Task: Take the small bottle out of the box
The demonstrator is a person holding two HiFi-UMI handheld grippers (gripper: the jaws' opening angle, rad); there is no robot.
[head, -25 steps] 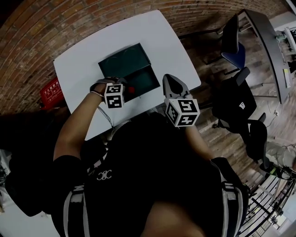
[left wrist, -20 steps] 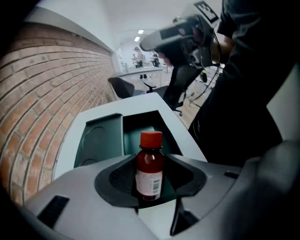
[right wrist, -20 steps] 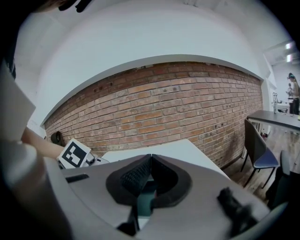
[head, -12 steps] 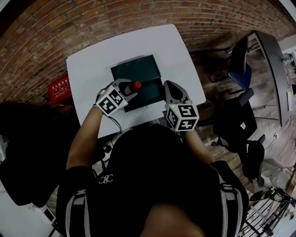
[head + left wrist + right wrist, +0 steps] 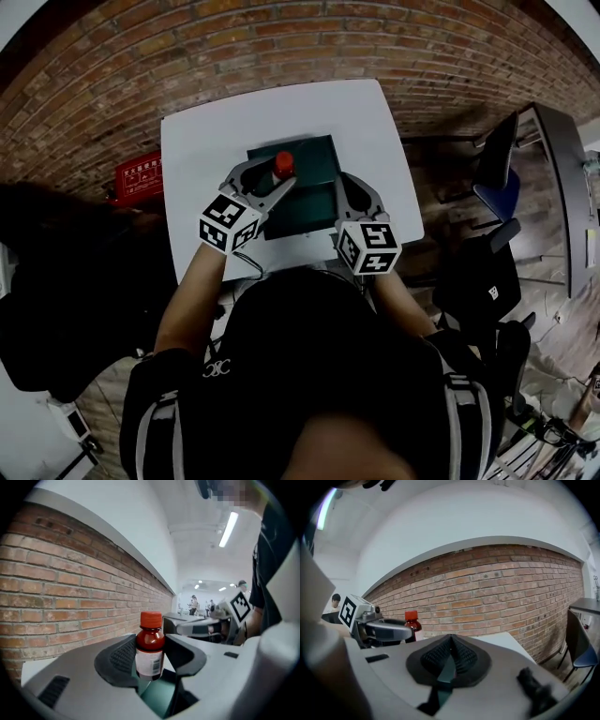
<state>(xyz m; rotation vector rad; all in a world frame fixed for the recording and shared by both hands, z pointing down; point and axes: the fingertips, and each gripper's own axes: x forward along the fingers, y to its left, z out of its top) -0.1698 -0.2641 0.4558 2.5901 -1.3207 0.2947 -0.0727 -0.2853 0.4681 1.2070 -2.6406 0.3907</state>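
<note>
A small dark-red bottle (image 5: 150, 648) with a red cap and white label is clamped between the pads of my left gripper (image 5: 151, 660), lifted above the dark green box (image 5: 305, 192) on the white table (image 5: 211, 141). In the head view the bottle (image 5: 283, 166) shows at the tips of the left gripper (image 5: 272, 181), over the box's far left part. My right gripper (image 5: 354, 190) hovers at the box's right side, jaws closed together with nothing held. In the right gripper view (image 5: 449, 660) the bottle (image 5: 412, 624) shows to the left.
A brick wall (image 5: 281, 47) runs behind the table. A red crate (image 5: 139, 175) sits on the floor to the left. Dark office chairs (image 5: 487, 272) and a grey desk (image 5: 562, 178) stand to the right. Bare white tabletop lies left of the box.
My left gripper has risen out of the box with the bottle in it and moved toward the far side. The right gripper stayed beside the box.
</note>
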